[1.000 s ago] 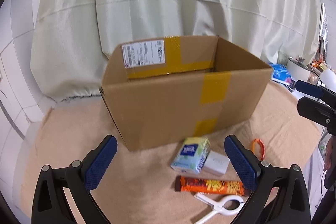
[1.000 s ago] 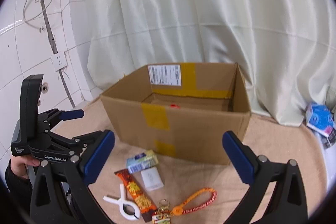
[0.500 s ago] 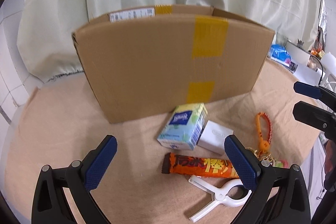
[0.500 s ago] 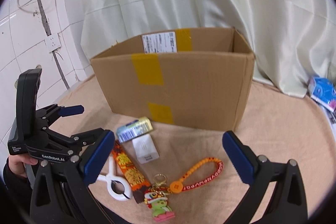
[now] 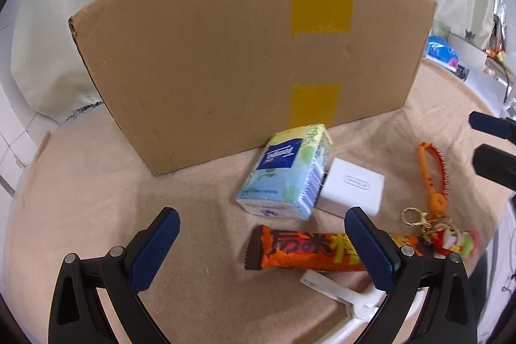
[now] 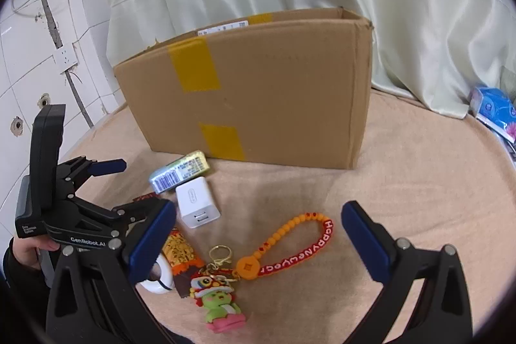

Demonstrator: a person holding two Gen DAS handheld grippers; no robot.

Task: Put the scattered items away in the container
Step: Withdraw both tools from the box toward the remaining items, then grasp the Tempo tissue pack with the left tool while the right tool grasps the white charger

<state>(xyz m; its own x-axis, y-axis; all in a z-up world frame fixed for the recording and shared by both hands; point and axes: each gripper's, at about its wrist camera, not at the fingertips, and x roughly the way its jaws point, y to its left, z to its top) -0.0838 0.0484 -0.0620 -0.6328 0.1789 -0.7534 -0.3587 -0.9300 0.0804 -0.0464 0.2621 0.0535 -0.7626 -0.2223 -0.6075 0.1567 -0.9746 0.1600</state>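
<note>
A cardboard box point(image 5: 225, 54) with yellow tape stands on the beige cloth; it also shows in the right wrist view point(image 6: 274, 92). In front of it lie a tissue pack point(image 5: 285, 173), a white charger point(image 5: 351, 186), an orange snack bar point(image 5: 309, 250), a white clip point(image 5: 342, 295) and an orange keychain with a doll point(image 5: 435, 192). My left gripper point(image 5: 267, 247) is open, low over the cloth just short of the snack bar. My right gripper point(image 6: 258, 234) is open above the keychain point(image 6: 283, 244); the charger point(image 6: 196, 205) and tissue pack point(image 6: 180, 171) lie beyond its left finger.
A white curtain hangs behind the box. A blue packet point(image 6: 493, 108) and clutter lie at the table's far right. A tiled wall with a socket point(image 6: 64, 58) is at the left. The left gripper's body point(image 6: 64, 215) sits left of the items in the right wrist view.
Both grippers have dropped lower and moved closer to the scattered items; the box's inside is now out of sight. Both stay open.
</note>
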